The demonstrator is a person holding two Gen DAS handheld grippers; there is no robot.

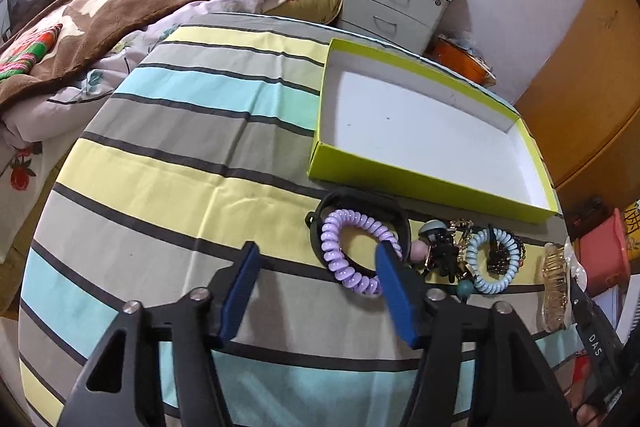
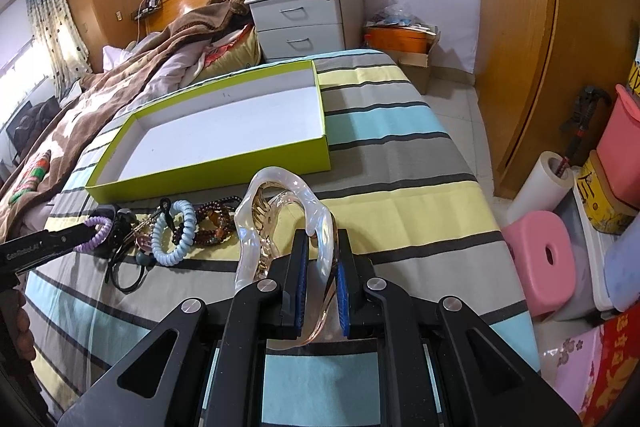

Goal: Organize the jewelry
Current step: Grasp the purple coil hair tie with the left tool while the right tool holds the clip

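Note:
On the striped cloth lies a heap of jewelry. My left gripper (image 1: 316,251) is open low over its left end. Its right pad covers the edge of a purple coil hair tie (image 1: 356,218), which lies on a black band (image 1: 360,201). No pad presses on the tie. Right of these lie a light blue coil tie (image 1: 472,259) (image 2: 170,259) and a dark bead bracelet (image 2: 216,223). My right gripper (image 2: 322,239) is shut on a clear hair claw clip (image 2: 280,195), at the heap's right end. Behind the heap stands a lime-green box (image 1: 420,183) (image 2: 208,175), its white inside bare.
The striped cloth (image 1: 180,155) covers a table that ends right of the box. A bed with a brown blanket (image 1: 100,7) runs along the left. A grey nightstand (image 2: 304,23) stands behind. A pink stool (image 2: 540,259), bins and a paper roll crowd the floor at right.

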